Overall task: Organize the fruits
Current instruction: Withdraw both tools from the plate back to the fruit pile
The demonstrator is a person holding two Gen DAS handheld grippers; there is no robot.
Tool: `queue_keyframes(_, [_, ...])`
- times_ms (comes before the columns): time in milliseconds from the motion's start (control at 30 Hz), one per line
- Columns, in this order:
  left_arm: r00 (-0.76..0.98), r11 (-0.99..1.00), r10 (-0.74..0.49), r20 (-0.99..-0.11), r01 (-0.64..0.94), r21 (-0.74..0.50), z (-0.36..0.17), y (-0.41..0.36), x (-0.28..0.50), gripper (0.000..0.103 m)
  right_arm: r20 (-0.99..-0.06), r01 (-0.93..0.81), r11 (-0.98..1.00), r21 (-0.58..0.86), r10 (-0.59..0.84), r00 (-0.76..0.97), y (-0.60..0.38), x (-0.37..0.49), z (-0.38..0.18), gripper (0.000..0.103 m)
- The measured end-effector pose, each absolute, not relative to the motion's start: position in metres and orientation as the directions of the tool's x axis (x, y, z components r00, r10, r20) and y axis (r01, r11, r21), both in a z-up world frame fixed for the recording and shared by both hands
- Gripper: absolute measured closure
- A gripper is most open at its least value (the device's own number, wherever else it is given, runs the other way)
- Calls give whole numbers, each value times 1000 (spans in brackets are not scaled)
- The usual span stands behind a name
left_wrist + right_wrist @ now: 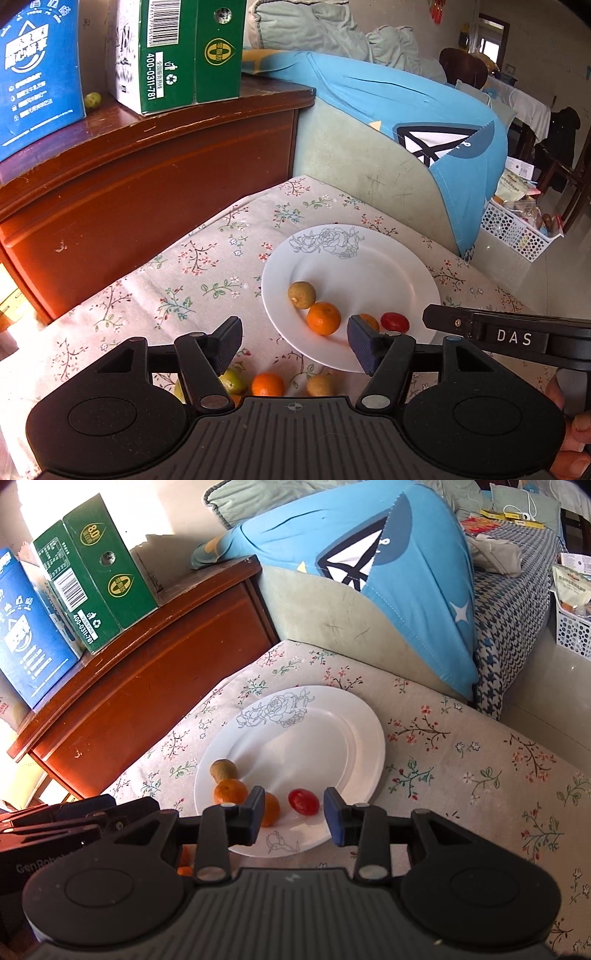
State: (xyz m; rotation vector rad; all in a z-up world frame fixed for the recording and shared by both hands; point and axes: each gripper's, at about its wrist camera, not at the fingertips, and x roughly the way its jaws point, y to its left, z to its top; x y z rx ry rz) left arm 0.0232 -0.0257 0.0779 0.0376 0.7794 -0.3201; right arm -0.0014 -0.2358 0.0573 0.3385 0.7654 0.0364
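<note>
The left gripper (295, 345) stands released, nothing between its jaws; just beyond them, a mandarin (323, 318) and a brownish fruit (301, 294) lie touching on the plate (369, 266). The right gripper (294, 820) also gapes empty, a red tomato (303, 802) just ahead between its jaws. Below the left jaws, on the cloth (184, 280), lie three more fruits (267, 384).

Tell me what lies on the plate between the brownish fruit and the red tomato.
Two oranges: one touching the brownish fruit, the next nearer the red tomato, on the plate. The right wrist view shows it best.
</note>
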Motion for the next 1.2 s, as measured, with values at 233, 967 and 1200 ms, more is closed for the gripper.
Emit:
queue_keyframes(233, [662, 962, -244, -708, 259, -90, 77, -2, 8, 40, -669, 57, 945, 321, 184, 720, -223, -28, 59, 66])
queue_keyframes(967, [597, 961, -210, -774, 274, -49, 40, 33, -37, 40, -717, 43, 939, 341, 230, 658, -193, -69, 26, 66])
queue_keyframes(1200, [581, 952, -223, -783, 304, -45, 29, 29, -39, 41, -702, 28, 929, 369, 259, 663, -184, -62, 20, 66])
